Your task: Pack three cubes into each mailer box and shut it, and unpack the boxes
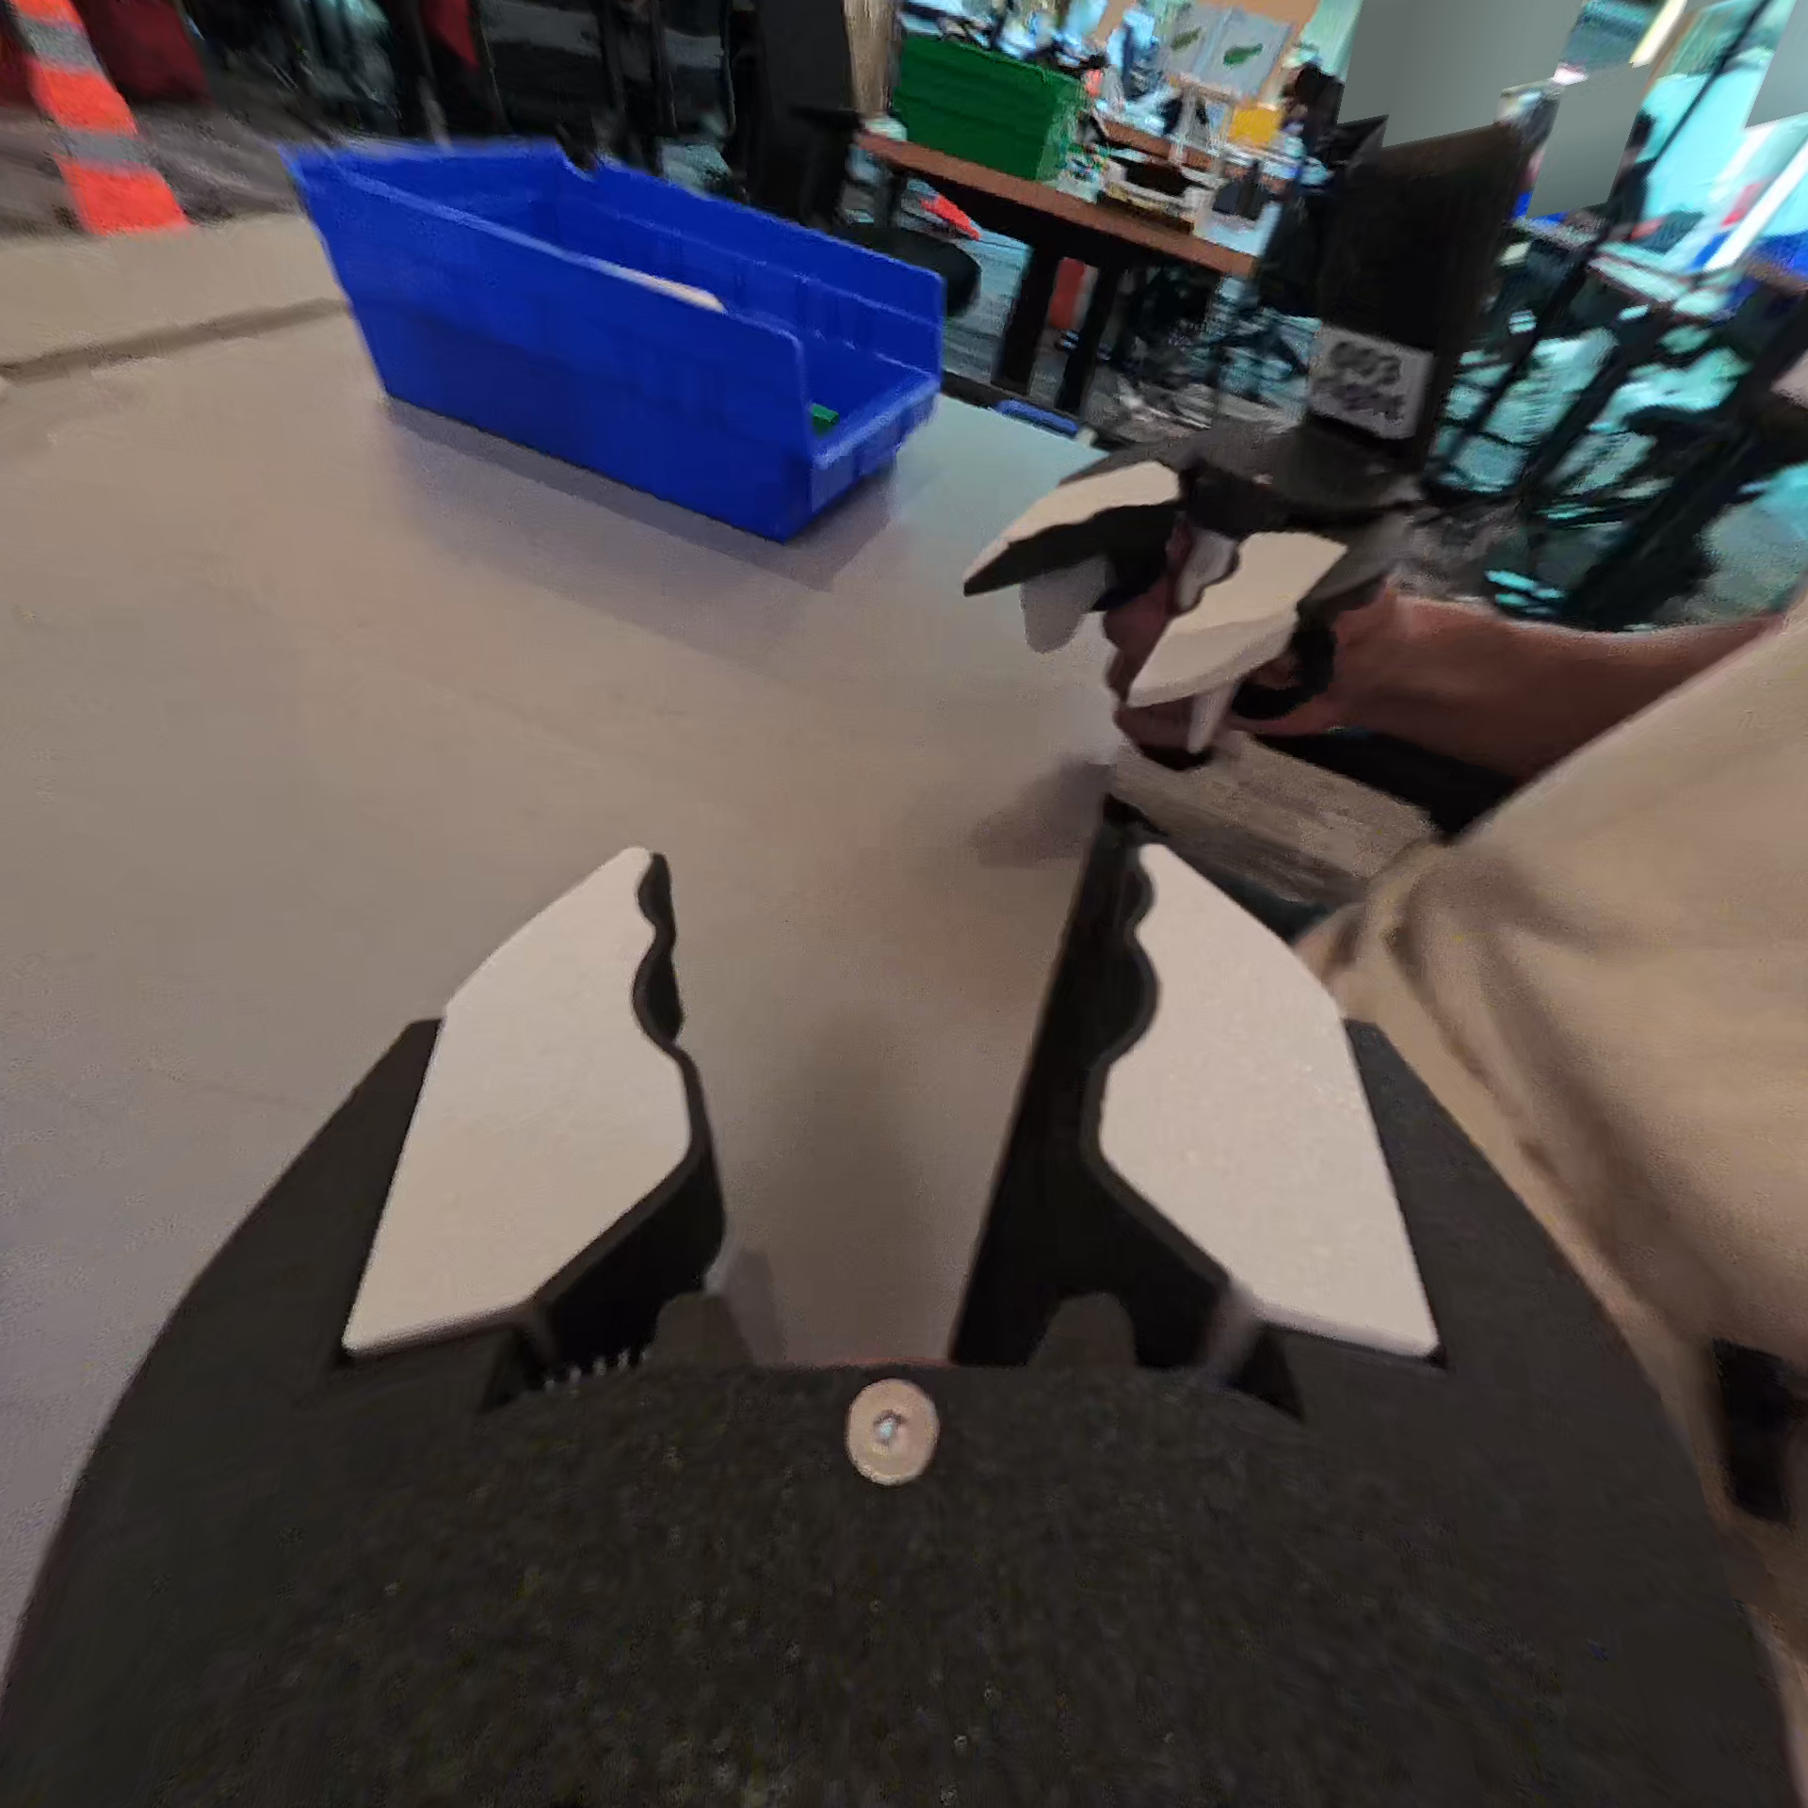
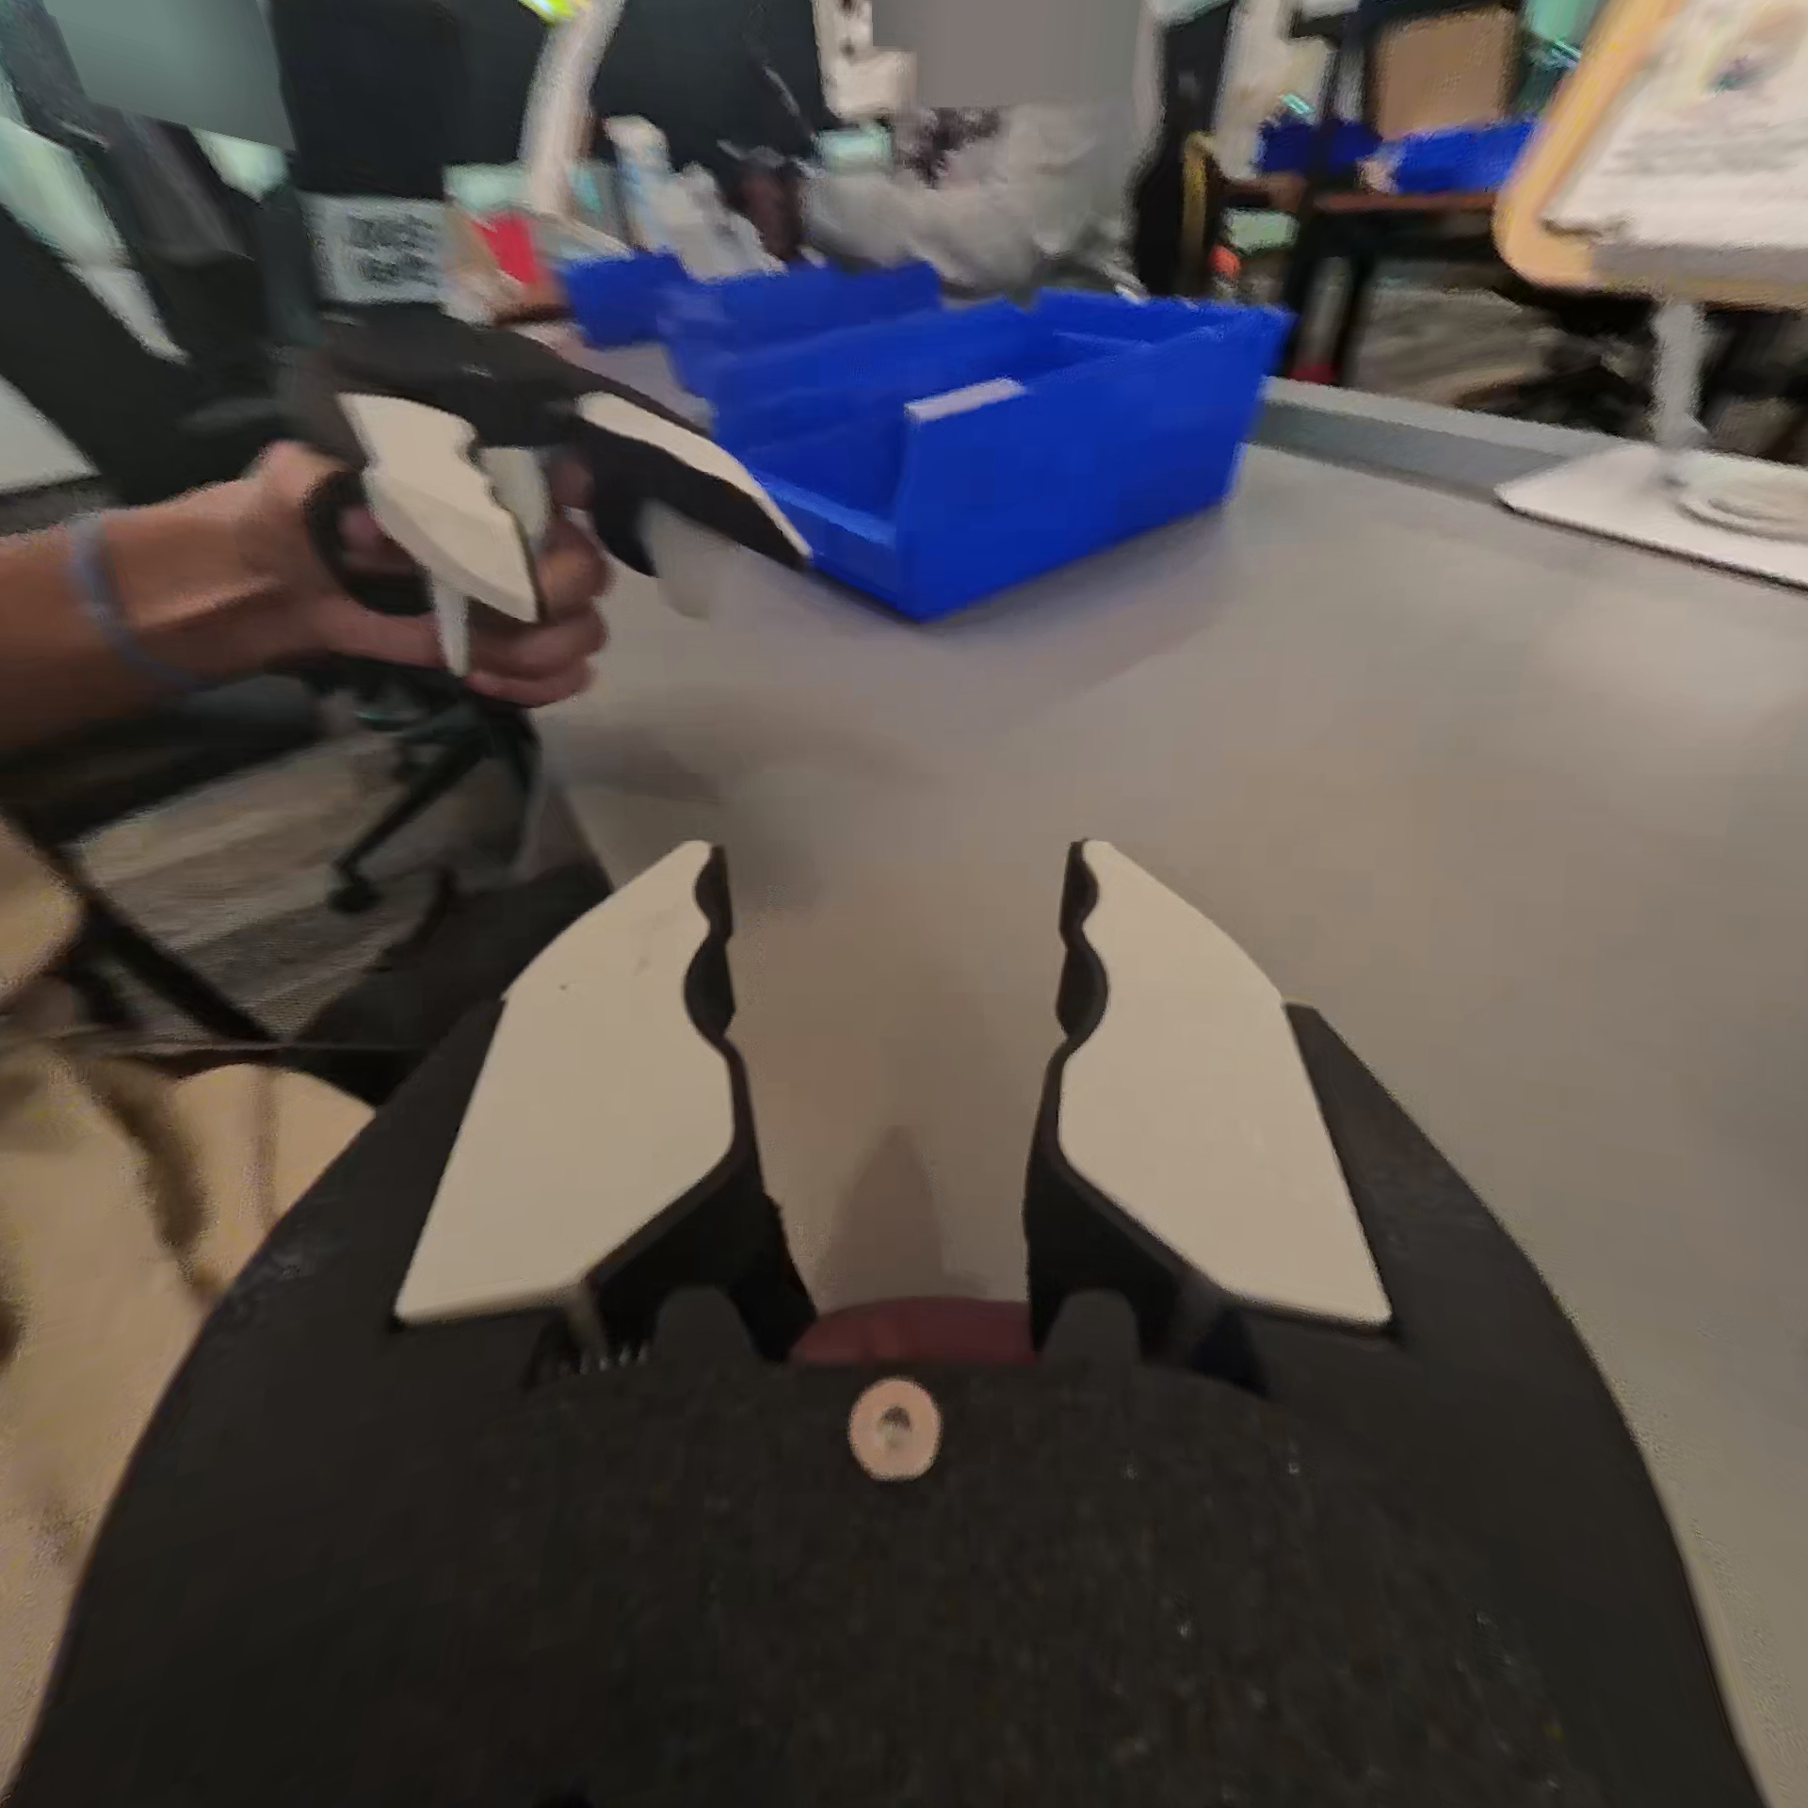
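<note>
Jaws: both pairs are spread wide, nothing is held between them.
Left gripper (image 1: 881,861): held over the bare grey table (image 1: 245,783), near its edge.
Right gripper (image 2: 895,856): also held above the table, empty.
Hands: two are seen, one on each handle, e.g. the left hand (image 2: 460,597).
Blue bins: one bin (image 1: 626,333) is seen well ahead of the left gripper; several more (image 2: 988,430) are clustered together ahead of the right gripper, count too blurry to be trusted.
Cubes: only one small green cube (image 1: 824,418) can be made out, inside the bin's near end.
Mailer boxes: a pale flat piece is glimpsed in each bin, can't be confirmed.
</note>
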